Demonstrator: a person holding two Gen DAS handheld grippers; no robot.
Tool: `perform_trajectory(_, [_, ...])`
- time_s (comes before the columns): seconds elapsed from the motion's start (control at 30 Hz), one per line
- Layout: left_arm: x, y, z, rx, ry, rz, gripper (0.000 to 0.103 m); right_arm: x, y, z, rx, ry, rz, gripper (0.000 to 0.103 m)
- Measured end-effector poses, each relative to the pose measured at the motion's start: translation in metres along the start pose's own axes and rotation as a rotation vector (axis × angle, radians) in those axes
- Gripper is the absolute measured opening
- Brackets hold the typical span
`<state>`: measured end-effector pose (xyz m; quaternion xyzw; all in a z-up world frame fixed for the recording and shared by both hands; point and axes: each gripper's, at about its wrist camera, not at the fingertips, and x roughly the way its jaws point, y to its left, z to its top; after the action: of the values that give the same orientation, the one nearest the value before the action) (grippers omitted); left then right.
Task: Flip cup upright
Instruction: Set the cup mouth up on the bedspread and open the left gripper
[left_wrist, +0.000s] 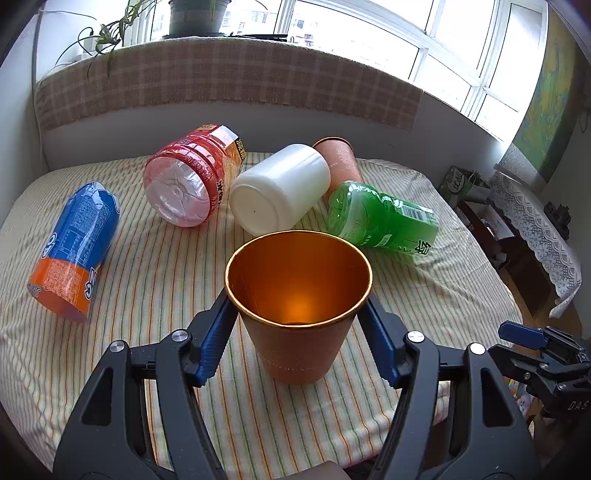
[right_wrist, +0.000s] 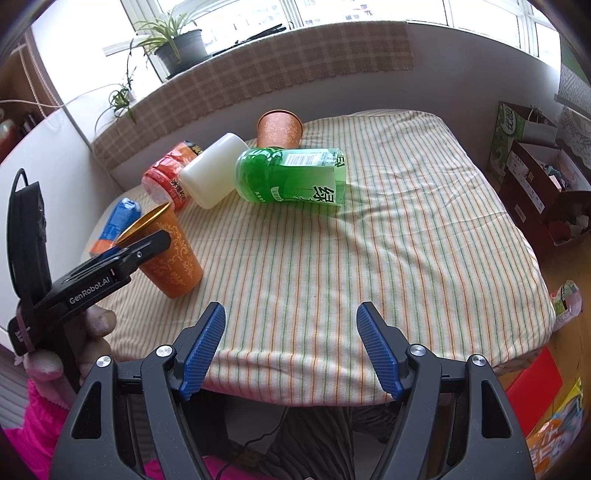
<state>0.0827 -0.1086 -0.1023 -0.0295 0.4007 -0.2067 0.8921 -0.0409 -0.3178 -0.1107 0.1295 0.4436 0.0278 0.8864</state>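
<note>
An orange paper cup (left_wrist: 299, 314) with a gold inside stands mouth up on the striped cloth, between the blue pads of my left gripper (left_wrist: 297, 295), which is shut on its upper wall. In the right wrist view the same cup (right_wrist: 173, 254) stands upright at the left, with the left gripper's finger (right_wrist: 147, 247) against it. My right gripper (right_wrist: 291, 343) is open and empty above the table's front edge. A second orange cup (right_wrist: 279, 129) stands mouth down at the back.
Lying on the striped table (right_wrist: 406, 240) are a green bottle (right_wrist: 295, 175), a white jar (left_wrist: 279, 190), a red-labelled jar (left_wrist: 192, 175) and a blue and orange bottle (left_wrist: 74, 251). A wall ledge runs behind. Boxes (right_wrist: 535, 184) stand on the floor to the right.
</note>
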Motion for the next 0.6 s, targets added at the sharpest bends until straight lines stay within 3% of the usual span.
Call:
perform_trajectory(0.37, [0.000, 0.005, -0.009, -0.031, 0.055, -0.051, 0.070, 0.000, 0.007, -0.001, -0.010, 0.003, 0.002, 0.073])
perform_trajectory(0.5, [-0.002, 0.007, -0.012, -0.038, 0.067, -0.065, 0.079, 0.000, 0.008, -0.001, -0.011, 0.001, 0.002, 0.073])
perform_trajectory(0.6, [-0.006, 0.008, -0.015, -0.033, 0.073, -0.061, 0.080, 0.000, 0.010, -0.001, -0.014, -0.002, 0.003, 0.073])
